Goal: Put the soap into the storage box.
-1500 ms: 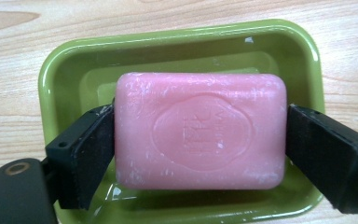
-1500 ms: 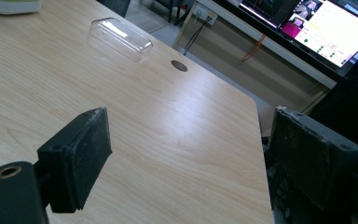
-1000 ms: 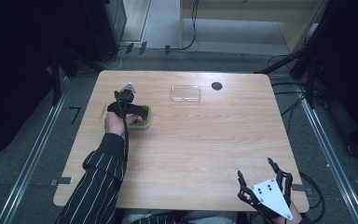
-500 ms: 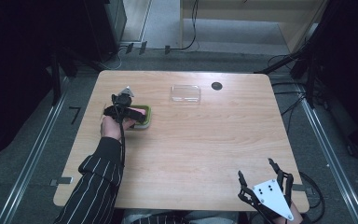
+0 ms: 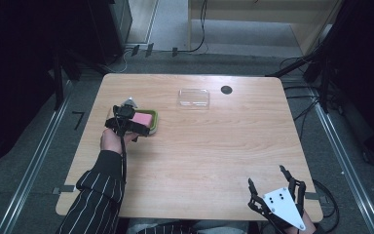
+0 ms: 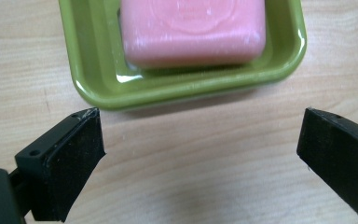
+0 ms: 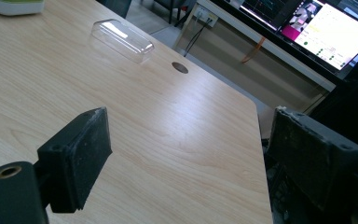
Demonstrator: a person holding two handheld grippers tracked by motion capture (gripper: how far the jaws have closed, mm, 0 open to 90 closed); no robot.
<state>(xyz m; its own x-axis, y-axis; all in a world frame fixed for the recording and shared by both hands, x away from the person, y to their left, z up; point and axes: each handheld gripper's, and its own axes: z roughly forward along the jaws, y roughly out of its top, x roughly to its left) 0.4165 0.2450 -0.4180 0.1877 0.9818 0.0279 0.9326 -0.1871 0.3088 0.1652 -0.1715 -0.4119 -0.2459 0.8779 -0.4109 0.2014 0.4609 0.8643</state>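
A glossy green soap dish [image 5: 151, 121], rectangular with rounded corners and a raised rim, sits on the pale wood-grain table [image 5: 209, 156] toward its left side, and a smooth pink bar of soap [image 5: 143, 118] with a faint embossed mark lies inside it. In the left gripper view the dish's near rim [image 6: 177, 95] lies just beyond the two matte black, blocky jaws, which stand wide apart over bare wood without touching the dish. The left gripper [image 5: 124, 122] hangs right at the dish's left end, held by a hand [image 5: 111, 141] whose forearm, in a dark sleeve [image 5: 97, 195] with thin white stripes, reaches up toward the dish from the table's near edge. A clear plastic lid [image 5: 194, 97], a shallow rounded rectangle, rests to the right of the dish and farther back, well apart from it, and a small dark round hole [image 5: 226, 89] lies beyond the lid. The right gripper [image 5: 271, 181], topped by a pale three-cornered plate, sits far to the dish's right at the near table edge, its worn black jaws spread open.
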